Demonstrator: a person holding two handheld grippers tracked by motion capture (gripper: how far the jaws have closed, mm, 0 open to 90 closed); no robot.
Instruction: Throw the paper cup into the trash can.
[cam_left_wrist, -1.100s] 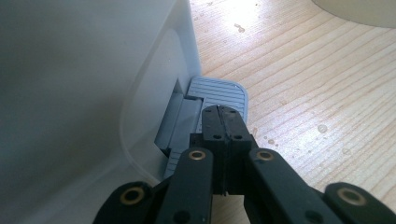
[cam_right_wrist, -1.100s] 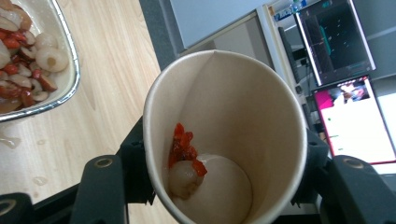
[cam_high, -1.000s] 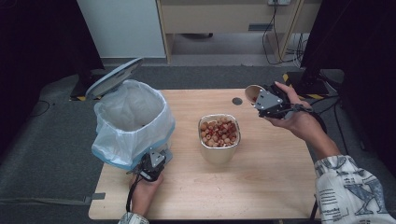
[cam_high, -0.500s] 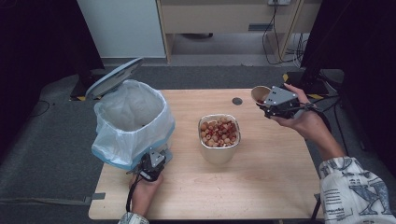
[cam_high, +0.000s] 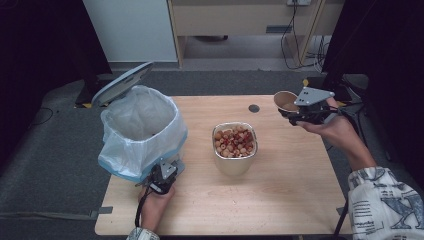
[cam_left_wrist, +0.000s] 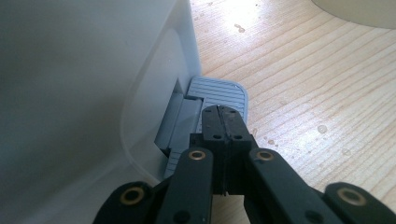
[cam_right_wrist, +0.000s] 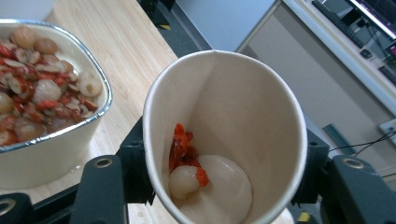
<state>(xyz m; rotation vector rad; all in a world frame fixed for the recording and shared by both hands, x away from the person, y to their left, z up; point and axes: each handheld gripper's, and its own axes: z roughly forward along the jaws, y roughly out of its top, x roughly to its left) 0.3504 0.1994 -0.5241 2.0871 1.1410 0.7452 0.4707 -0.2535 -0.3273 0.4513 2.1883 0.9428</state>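
So compared to a second ago, the right gripper (cam_high: 295, 113) has drifted a bit toward the right edge of the table (cam_high: 280, 200) with its paper cup (cam_high: 285, 101), and the cup now sits further from the steel container than it did; the left one hasn't budged at all. Nearest to me, the left gripper (cam_high: 161, 179) sits low by the front of the pedal bin (cam_high: 142, 131), its jaws pressed fully together with nothing between them, tips resting right on the grey ribbed foot pedal (cam_left_wrist: 219, 93) at the bin's base. The bin's lid (cam_high: 121, 82) is standing up, and the white bag liner (cam_high: 137, 150) puffs out over the rim, so the bin's bulk fills everything on that side of the hand. Mid-table there's the steel container (cam_high: 235, 147) full of mixed dried fruit, reddish bits and pale round ones, sitting between the bin and the right hand (cam_high: 332, 130). Further back and off to the right, the right gripper is clamped on the paper cup, jaws squeezing its sides so the rim goes oval, held tilted above the table. Inside the cup (cam_right_wrist: 224, 140) you can see a few red pieces and one pale round fruit at the bottom. There's also a small dark round hole (cam_high: 254, 108) in the tabletop near the far edge.
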